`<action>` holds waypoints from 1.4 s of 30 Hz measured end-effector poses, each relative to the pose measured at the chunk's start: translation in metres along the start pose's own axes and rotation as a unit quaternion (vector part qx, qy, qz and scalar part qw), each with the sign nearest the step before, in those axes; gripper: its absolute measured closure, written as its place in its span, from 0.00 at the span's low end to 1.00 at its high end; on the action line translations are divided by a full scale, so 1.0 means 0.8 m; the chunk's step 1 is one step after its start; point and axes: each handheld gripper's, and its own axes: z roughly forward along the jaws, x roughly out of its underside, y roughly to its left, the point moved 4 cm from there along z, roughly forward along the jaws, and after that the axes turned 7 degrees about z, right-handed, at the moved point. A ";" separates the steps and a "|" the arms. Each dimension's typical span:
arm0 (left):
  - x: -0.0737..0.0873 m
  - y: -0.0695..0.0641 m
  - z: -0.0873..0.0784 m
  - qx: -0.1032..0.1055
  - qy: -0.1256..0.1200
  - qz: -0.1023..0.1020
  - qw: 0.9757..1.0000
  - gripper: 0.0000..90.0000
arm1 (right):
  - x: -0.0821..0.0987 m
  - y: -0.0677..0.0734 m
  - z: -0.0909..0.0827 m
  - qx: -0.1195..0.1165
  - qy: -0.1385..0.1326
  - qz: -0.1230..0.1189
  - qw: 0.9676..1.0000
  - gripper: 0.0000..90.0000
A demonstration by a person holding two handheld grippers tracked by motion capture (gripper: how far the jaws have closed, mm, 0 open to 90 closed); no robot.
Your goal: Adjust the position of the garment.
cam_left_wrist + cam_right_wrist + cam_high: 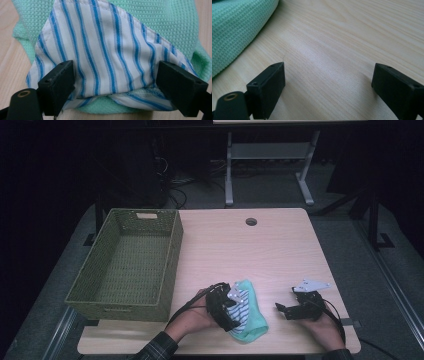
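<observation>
A: Where's the striped cloth (105,50)?
B: On the green towel (257,320) near the table's (280,250) front edge, soft and floppy. Left gripper (115,82) straddles it, jaws apart; pinch a fold. Right gripper (327,87) open, holding nothing

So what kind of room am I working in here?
Probably a lab or workshop recording station: a light wooden desk with a cable hole, loose cables on the grey floor, and another bench's metal legs behind.

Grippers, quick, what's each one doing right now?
Left gripper: open, jaws straddling the striped cloth, not pinching it.
Right gripper: open, nothing between its jaws, over the table.
</observation>
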 end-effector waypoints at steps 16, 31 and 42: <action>0.004 0.002 -0.011 0.030 -0.013 -0.014 0.999 0.71 | 0.000 0.000 0.000 0.003 -0.001 0.002 1.000 0.13; -0.001 0.004 -0.013 0.046 -0.004 -0.048 0.998 0.81 | 0.000 -0.001 0.000 0.003 -0.002 0.001 1.000 0.13; -0.007 0.006 -0.029 0.050 -0.013 -0.055 0.997 0.81 | 0.000 -0.001 0.000 0.005 -0.002 0.005 1.000 0.14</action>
